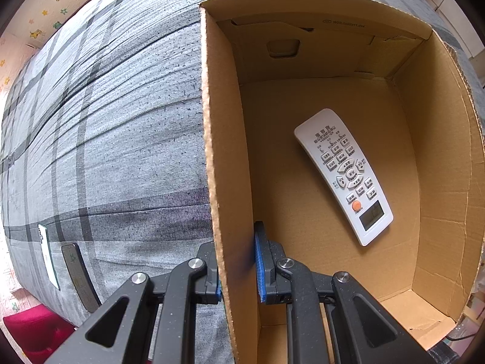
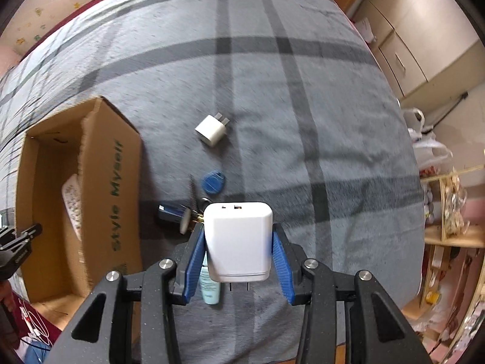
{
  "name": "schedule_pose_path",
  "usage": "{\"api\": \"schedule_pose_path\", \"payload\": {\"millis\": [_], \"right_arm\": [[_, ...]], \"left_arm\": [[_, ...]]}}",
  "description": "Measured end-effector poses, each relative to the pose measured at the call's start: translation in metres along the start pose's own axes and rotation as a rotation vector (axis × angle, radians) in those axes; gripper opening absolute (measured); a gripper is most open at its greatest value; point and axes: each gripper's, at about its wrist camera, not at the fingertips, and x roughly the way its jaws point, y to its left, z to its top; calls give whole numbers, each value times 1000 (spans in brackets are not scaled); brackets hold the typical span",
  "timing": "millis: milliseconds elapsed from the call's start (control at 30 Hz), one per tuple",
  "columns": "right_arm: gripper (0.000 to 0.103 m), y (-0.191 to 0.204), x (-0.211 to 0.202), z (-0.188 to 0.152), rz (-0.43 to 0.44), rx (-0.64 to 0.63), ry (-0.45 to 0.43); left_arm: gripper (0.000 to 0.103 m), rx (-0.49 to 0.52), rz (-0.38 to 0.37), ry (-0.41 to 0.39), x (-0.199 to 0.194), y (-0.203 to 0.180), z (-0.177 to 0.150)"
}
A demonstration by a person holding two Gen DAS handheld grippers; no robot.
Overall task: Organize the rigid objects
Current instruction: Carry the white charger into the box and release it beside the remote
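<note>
Two grippers share the work: the left gripper (image 1: 238,268) clamps the cardboard box (image 1: 225,182) wall, steadying it, while the right gripper (image 2: 238,262) fingers (image 2: 194,261) grip the white charger (image 2: 238,239) for loading.

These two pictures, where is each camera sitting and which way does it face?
Left wrist: on the left gripper, facing down; jaws clamp the cardboard box wall; remote inside.
Right wrist: on the right gripper, facing down at the bed; it holds a white charger; the left gripper shows at the edge.
Shared: box, remote, plaid cover.
</note>
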Motion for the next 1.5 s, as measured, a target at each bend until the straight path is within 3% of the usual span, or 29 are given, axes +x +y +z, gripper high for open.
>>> {"api": "schedule_pose_path", "payload": {"millis": [700, 1000, 1500], "right_arm": [[46, 114, -45, 26, 132, -240, -63], [46, 165, -30, 31, 173, -333, -46], [46, 213, 17, 47, 174, -403, 12]], "left_arm": [[17, -13, -18, -1, 5, 9, -3], [16, -23, -27, -1, 6, 14, -3], [16, -43, -47, 9, 8, 24, -2]]}}
